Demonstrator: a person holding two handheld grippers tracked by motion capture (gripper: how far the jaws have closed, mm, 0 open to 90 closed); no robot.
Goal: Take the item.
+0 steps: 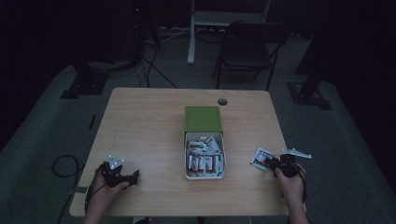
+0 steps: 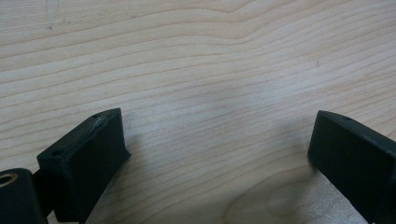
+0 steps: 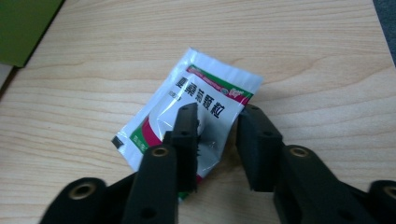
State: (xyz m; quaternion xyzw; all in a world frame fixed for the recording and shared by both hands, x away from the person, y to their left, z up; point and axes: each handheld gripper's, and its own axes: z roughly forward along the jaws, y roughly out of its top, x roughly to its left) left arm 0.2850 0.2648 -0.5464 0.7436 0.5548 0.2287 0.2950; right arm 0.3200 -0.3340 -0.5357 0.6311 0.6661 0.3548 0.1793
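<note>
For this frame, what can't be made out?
- High view: print on the sachets in the white box is too small and dim.
- Right gripper view: the right hand-held gripper covers the near part of the sachet.
- Right gripper view: green lid cut off by the frame's edge.

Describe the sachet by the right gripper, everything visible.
The sachet is a flat, glossy white foil-like packet with a red and green band, dark printed characters and a small black mark at one corner. It lies flat and skewed on the wooden table, right of the open box, apart from it. The right gripper sits over its near end, jaws parted with a gap; one jaw overlaps the packet. Whether that jaw touches it is unclear.
</note>
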